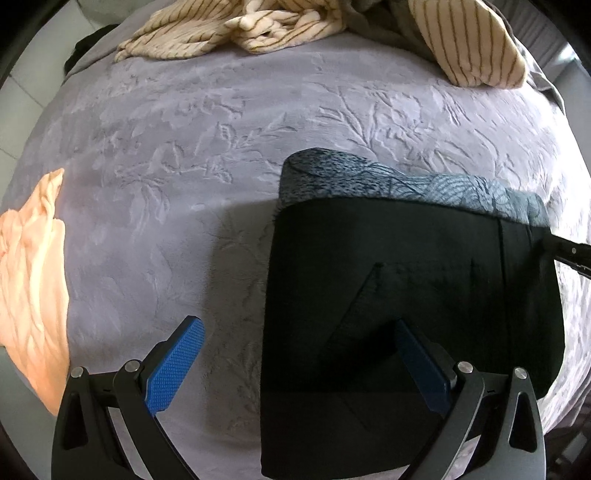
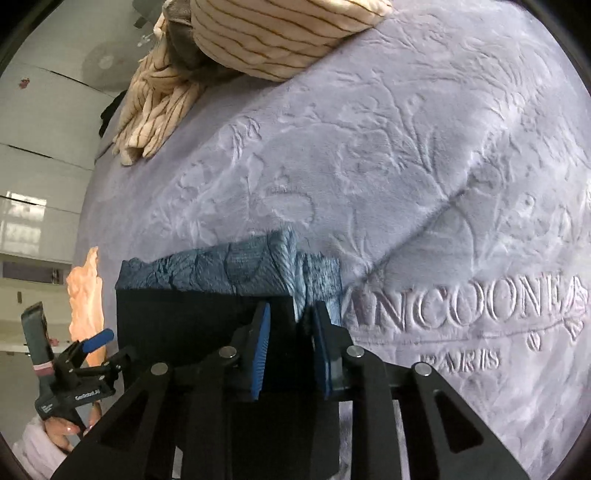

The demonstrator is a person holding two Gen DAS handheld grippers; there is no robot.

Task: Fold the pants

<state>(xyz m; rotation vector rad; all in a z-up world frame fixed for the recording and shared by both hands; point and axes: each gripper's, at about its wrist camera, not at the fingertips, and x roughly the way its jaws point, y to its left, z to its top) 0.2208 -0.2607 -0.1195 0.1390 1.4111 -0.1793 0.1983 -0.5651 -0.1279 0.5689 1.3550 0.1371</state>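
The pants lie folded into a dark rectangle on the lilac bedspread, with a blue-grey patterned layer along the far edge. My left gripper is open above the pants' left edge, one blue pad over the bedspread, the other over the dark cloth. In the right wrist view the pants lie ahead and my right gripper is narrowly closed on the dark cloth and its blue-grey edge. The left gripper shows at the far left, held by a hand.
A cream striped garment is heaped at the far edge of the bed, also in the right wrist view. A peach garment lies at the bed's left edge. The bedspread bears embossed lettering to the right.
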